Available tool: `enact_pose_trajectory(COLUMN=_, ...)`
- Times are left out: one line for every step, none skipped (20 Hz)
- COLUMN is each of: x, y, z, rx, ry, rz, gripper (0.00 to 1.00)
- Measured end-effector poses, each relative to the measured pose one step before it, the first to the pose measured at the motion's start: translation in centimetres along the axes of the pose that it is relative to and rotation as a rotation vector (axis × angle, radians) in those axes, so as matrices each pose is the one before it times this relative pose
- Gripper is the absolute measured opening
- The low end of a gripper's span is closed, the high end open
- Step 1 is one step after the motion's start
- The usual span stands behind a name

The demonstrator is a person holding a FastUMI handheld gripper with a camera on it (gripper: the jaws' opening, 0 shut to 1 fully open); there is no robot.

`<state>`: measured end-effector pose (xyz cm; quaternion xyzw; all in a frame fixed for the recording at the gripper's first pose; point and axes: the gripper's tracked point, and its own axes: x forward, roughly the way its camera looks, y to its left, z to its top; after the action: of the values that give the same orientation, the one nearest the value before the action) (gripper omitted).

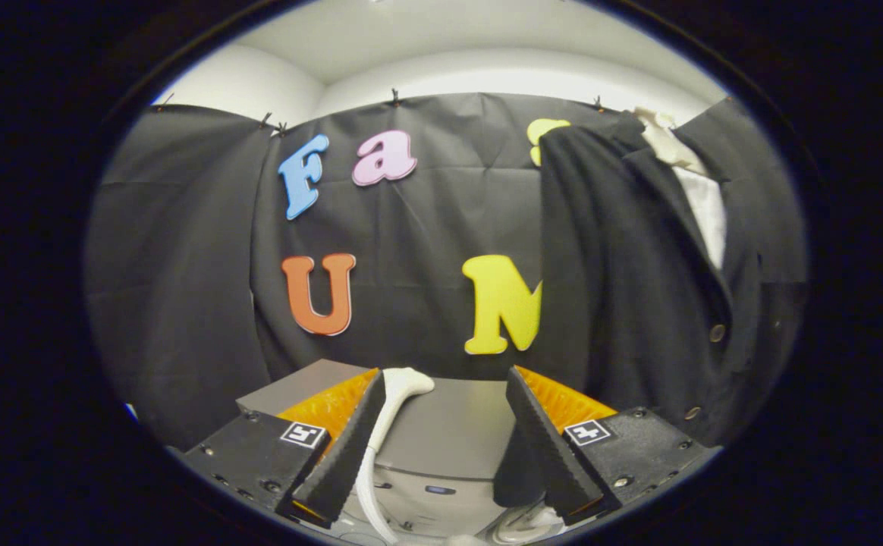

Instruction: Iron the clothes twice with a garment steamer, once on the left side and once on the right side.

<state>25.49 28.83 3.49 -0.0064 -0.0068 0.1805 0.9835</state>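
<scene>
Gripper (441, 394) fingers stand wide apart, clamped on nothing, hovering above the grey box-shaped steamer base (449, 428) on the counter. Between them, close against the left finger, rises the white curved plastic steamer handle (396, 394), head up, probably parked there so it can be grasped from above. Beyond the right finger hangs the black buttoned jacket (631, 288) over a white shirt (703, 205), hung open for steaming. Judging by this, neither ironing pass has begun.
</scene>
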Motion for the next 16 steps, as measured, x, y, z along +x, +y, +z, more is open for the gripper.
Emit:
enact_pose_trajectory(x=2.041, y=0.887, z=-0.322, rx=-0.00349, ry=0.02361, rz=0.01090, gripper=0.99)
enact_pose_trajectory(x=2.073, y=1.014, z=-0.359, rx=0.00064, ry=0.02480, rz=0.00967, gripper=0.99)
enact_pose_trajectory(x=2.048, y=0.768, z=-0.287, rx=0.00130, ry=0.02680, rz=0.00384, gripper=0.99)
enact_pose_trajectory(x=1.867, y=0.464, z=-0.509, rx=-0.00411, ry=0.03329, rz=-0.00721, gripper=0.99)
enact_pose_trajectory(x=1.808, y=0.346, z=-0.277, rx=0.00174, ry=0.01856, rz=-0.00935, gripper=0.99)
enact_pose_trajectory(x=1.768, y=0.153, z=-0.237, rx=-0.00433, ry=0.01394, rz=-0.01141, gripper=0.99)
enact_pose_trajectory(x=1.627, y=0.464, z=-0.445, rx=-0.00845, ry=0.03206, rz=-0.00240, gripper=0.99)
enact_pose_trajectory(x=1.766, y=0.746, z=-0.727, rx=0.00225, ry=0.03519, rz=0.00675, gripper=0.99)
enact_pose_trajectory(x=1.594, y=0.448, z=-0.545, rx=0.00368, ry=0.03203, rz=0.00200, gripper=0.99)
enact_pose_trajectory(x=1.418, y=0.211, z=-0.859, rx=0.00105, ry=0.04385, rz=-0.00476, gripper=0.99)
enact_pose_trajectory(x=1.369, y=0.358, z=-0.706, rx=0.00079, ry=0.03814, rz=0.00390, gripper=0.99)
enact_pose_trajectory(x=1.367, y=0.261, z=-0.903, rx=-0.00517, ry=0.04650, rz=-0.00607, gripper=0.99)
enact_pose_trajectory(x=0.947, y=0.211, z=-0.805, rx=0.01031, ry=0.04381, rz=0.00033, gripper=0.99)
enact_pose_trajectory(x=1.127, y=0.278, z=-0.802, rx=0.00226, ry=0.03243, rz=0.00157, gripper=0.99)
enact_pose_trajectory(x=1.030, y=0.075, z=-0.514, rx=-0.00925, ry=0.03472, rz=-0.01076, gripper=0.99)
enact_pose_trajectory(x=0.565, y=0.002, z=-0.610, rx=-0.00384, ry=0.03097, rz=-0.00083, gripper=0.98)
